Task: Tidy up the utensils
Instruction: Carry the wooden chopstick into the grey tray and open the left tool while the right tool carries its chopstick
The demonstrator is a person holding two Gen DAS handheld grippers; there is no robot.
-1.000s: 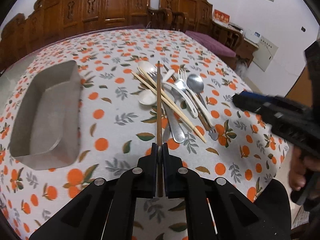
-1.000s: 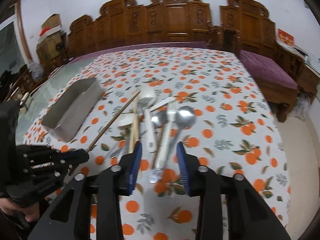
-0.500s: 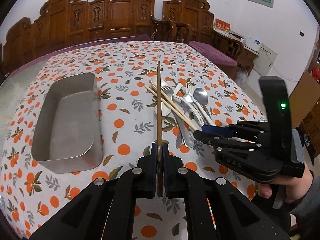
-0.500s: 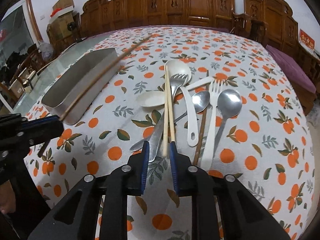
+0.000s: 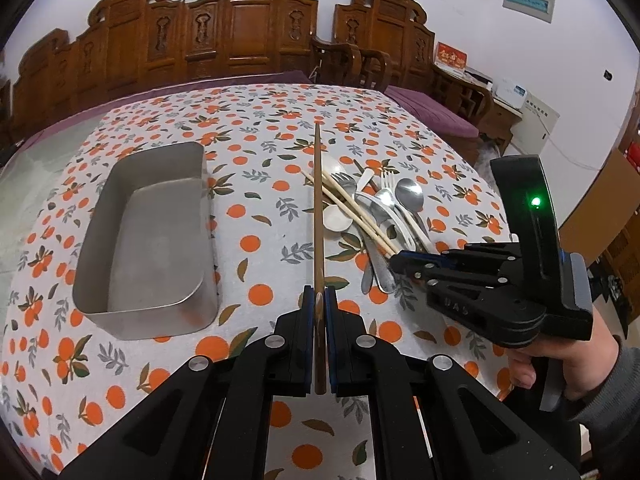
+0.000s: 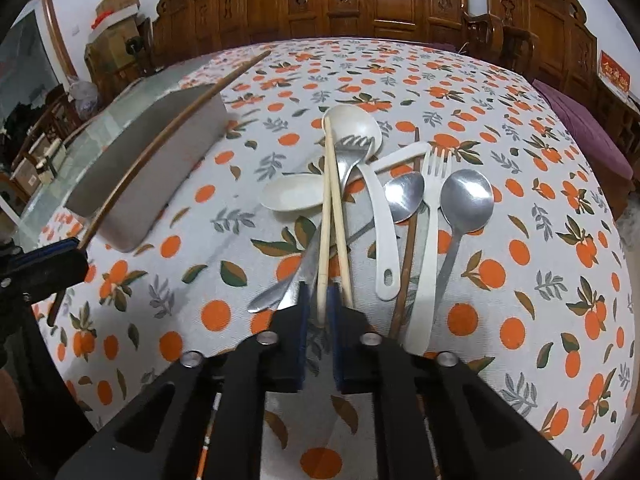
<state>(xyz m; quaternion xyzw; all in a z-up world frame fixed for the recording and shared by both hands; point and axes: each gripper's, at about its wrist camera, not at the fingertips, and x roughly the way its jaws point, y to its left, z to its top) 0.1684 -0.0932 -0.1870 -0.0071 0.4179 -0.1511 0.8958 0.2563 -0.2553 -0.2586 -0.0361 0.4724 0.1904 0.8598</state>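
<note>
The left gripper (image 5: pixel 319 308) has its fingers clamped on a dark brown chopstick (image 5: pixel 318 216), which sticks out straight ahead above the orange-print tablecloth (image 5: pixel 260 184), clear of the cloth. To its left sits a grey metal tray (image 5: pixel 200 280), with nothing visible inside. To the right of the chopstick lies a heap of utensils: a pair of pale chopsticks, white plastic spoons, metal spoons and forks, all overlapping. The right gripper (image 6: pixel 318 300), held in a person's hand (image 5: pixel 568 364), is down at the near end of that heap, its fingers pressed together on one pale chopstick (image 6: pixel 325 216); the second pale chopstick (image 6: pixel 340 224) runs just beside the right finger, outside the grip. A big metal spoon (image 6: pixel 464 204) and a white fork (image 6: pixel 430 240) lie further right on the cloth.
</note>
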